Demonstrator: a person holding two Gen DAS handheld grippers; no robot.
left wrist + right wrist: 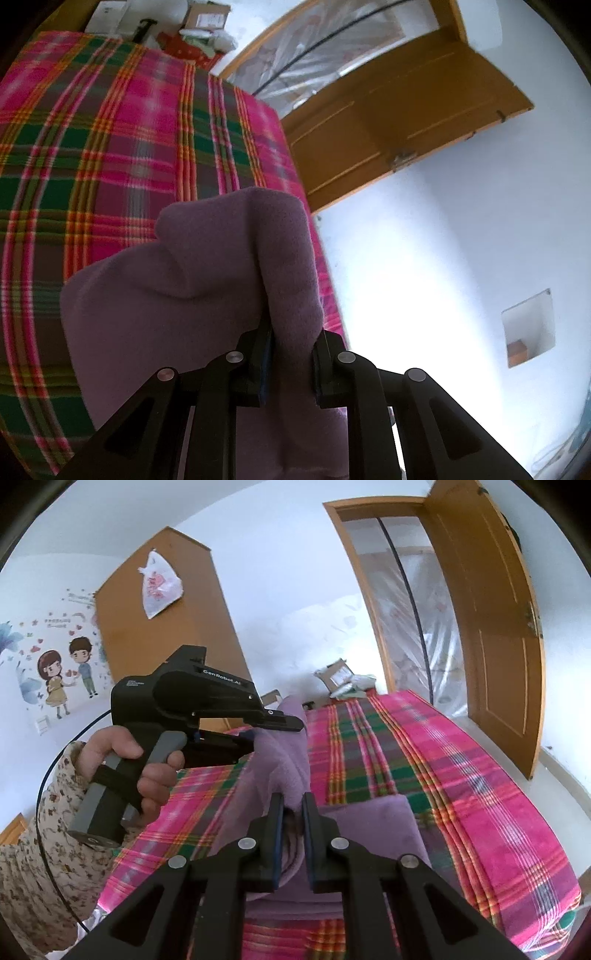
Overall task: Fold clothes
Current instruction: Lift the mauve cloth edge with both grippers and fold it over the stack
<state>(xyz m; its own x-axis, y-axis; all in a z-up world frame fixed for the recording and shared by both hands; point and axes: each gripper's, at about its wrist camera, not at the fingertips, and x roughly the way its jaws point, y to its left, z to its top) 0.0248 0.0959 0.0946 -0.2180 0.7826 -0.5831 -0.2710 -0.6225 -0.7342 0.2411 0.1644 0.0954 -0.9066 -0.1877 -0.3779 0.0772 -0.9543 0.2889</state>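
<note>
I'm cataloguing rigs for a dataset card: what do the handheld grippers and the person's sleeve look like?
Both grippers, left gripper and right gripper, are matte black with silver pivot rivets and blue-edged pads. The left has a grey handle, a black strap, white "GenRobot.AI" lettering and a black cable. The sleeve is cream floral.

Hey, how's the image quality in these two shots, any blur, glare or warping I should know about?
Left wrist view: plaid bedspread smeared by motion blur, white wall blown out by glare, door bent by the fisheye. Right wrist view: sharper, evenly lit; door frame bows, purple garment and left gripper read clearly.
</note>
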